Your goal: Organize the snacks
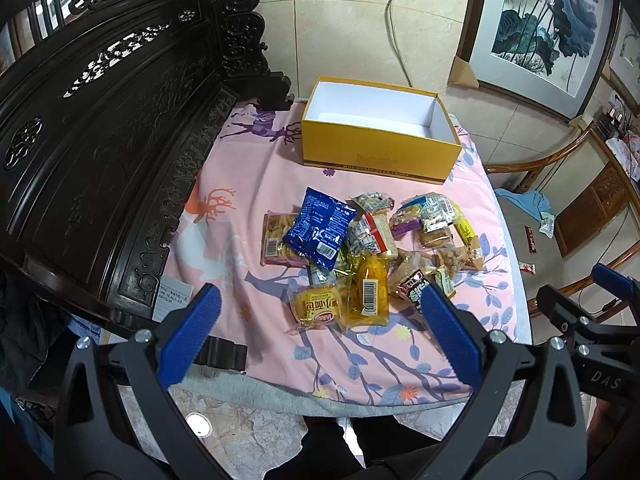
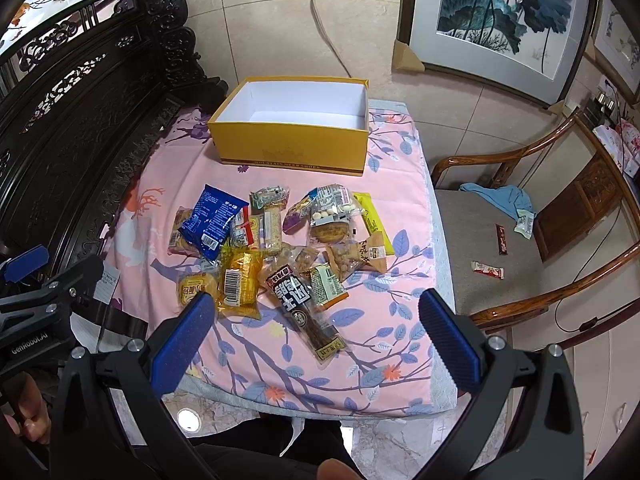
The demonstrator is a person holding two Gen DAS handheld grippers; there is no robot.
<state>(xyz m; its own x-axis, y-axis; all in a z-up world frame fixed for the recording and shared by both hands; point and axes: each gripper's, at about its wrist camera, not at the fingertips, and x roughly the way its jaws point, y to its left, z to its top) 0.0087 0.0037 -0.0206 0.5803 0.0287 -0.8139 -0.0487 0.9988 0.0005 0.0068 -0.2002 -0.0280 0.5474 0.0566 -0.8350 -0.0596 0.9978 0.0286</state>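
A pile of snack packets lies mid-table on a pink cloth: a blue bag (image 1: 318, 228) (image 2: 212, 220), yellow bread packets (image 1: 368, 288) (image 2: 238, 280), and a long black jerky packet (image 2: 304, 308). An open, empty yellow box (image 1: 380, 148) (image 2: 292, 144) stands behind the pile. My left gripper (image 1: 320, 304) is open and empty, above the table's near edge in front of the pile. My right gripper (image 2: 316, 308) is open and empty, just in front of the black packet. The right gripper also shows at the right edge of the left wrist view (image 1: 600, 308).
A dark carved wooden bench (image 1: 100, 140) runs along the left. A wooden chair (image 2: 520, 240) stands to the right with a blue cloth (image 2: 504, 196) and small packets (image 2: 486, 269) on its seat. A wall with sockets and framed paintings is behind.
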